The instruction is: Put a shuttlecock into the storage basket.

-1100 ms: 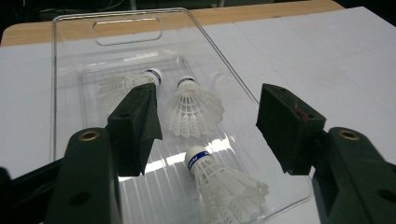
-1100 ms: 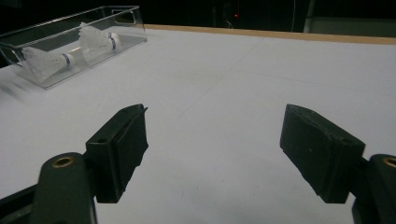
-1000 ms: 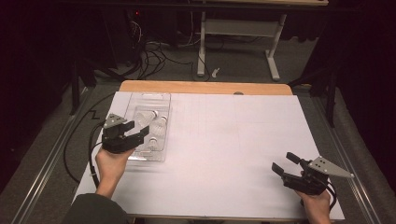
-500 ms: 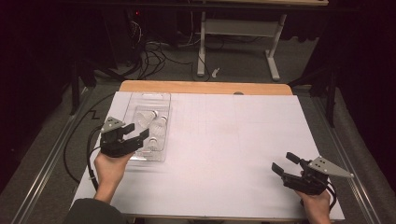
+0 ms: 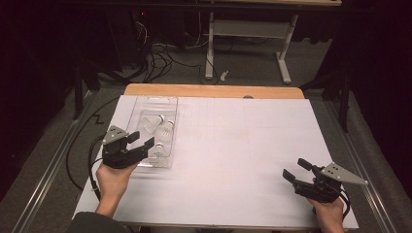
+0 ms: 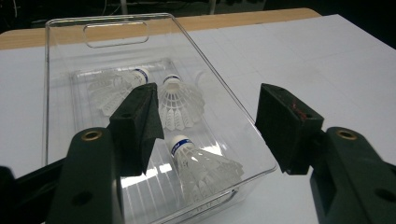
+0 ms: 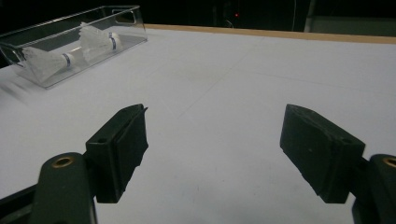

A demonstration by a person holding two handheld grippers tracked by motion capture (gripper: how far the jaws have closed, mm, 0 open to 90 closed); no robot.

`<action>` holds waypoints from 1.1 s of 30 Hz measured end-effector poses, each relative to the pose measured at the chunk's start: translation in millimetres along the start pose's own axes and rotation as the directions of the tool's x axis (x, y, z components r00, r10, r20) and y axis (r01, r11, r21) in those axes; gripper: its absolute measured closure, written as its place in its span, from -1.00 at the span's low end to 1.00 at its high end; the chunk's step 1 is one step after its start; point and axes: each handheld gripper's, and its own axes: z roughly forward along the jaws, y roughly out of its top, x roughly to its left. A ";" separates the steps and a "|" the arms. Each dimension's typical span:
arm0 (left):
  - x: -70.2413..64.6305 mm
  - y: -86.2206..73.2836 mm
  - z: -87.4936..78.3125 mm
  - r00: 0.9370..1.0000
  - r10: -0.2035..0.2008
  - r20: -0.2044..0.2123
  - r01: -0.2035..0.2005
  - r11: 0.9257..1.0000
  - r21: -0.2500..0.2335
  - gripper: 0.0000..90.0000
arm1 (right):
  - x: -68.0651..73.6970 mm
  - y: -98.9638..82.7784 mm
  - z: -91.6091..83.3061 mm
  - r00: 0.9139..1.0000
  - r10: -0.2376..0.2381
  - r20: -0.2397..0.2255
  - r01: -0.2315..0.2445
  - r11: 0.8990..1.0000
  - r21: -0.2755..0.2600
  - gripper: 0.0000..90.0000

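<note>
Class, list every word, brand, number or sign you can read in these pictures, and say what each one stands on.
Nearest shuttlecock, blue band round its cork: white print, too blurred to read.
Other two shuttlecocks in the clear tray: blue bands, print too small to read.
White table sheet: faint grid lines, no writing.
Left tongs and right tongs: no lettering.

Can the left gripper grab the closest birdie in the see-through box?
Probably yes. The left gripper is open just above the box's open top, and the nearest shuttlecock lies uncovered below it.
</note>
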 end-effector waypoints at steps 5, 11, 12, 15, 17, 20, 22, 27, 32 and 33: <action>-1.9 -0.9 -2.8 1.000 0.003 0.006 -0.003 1.000 -0.007 -0.10 | 0.0 0.0 -0.2 1.000 0.001 0.000 -0.001 1.000 -0.001 -0.48; -4.0 -4.7 -3.6 1.000 0.003 0.014 -0.003 1.000 -0.011 -0.10 | 0.1 0.0 -0.3 1.000 0.002 0.000 -0.002 1.000 -0.002 -0.48; -4.1 -5.5 -3.7 1.000 0.003 0.014 -0.003 1.000 -0.011 -0.10 | 0.2 0.0 -0.3 1.000 0.002 0.000 -0.002 1.000 -0.001 -0.48; -4.4 -6.8 -4.5 1.000 0.002 0.016 -0.002 1.000 -0.012 -0.10 | 0.2 0.0 -0.3 1.000 0.002 0.000 -0.002 1.000 -0.001 -0.48; -5.1 -8.4 -6.0 1.000 0.002 0.020 -0.002 1.000 -0.016 -0.10 | 0.3 0.0 -0.4 1.000 0.002 0.000 -0.002 1.000 -0.002 -0.48; -5.9 -10.3 -7.5 1.000 0.003 0.021 -0.003 1.000 -0.019 -0.10 | 0.3 0.1 -0.4 1.000 0.001 0.000 -0.001 1.000 -0.003 -0.48; -6.0 -11.4 -8.4 1.000 0.002 0.022 -0.001 1.000 -0.022 -0.10 | 0.3 0.1 -0.4 1.000 0.001 0.000 -0.001 1.000 -0.003 -0.48; -7.0 -14.4 -9.5 1.000 -0.001 0.025 0.001 1.000 -0.024 -0.10 | 0.2 0.1 -0.5 1.000 -0.001 0.001 0.001 1.000 -0.003 -0.48; -7.6 -18.4 -9.1 1.000 -0.005 0.029 0.006 1.000 -0.023 -0.10 | 0.2 0.1 -0.4 1.000 -0.001 0.001 0.001 1.000 -0.004 -0.48; -7.8 -19.2 -9.0 1.000 -0.007 0.029 0.008 1.000 -0.023 -0.10 | 0.2 0.1 -0.4 1.000 0.000 0.001 0.000 1.000 -0.003 -0.48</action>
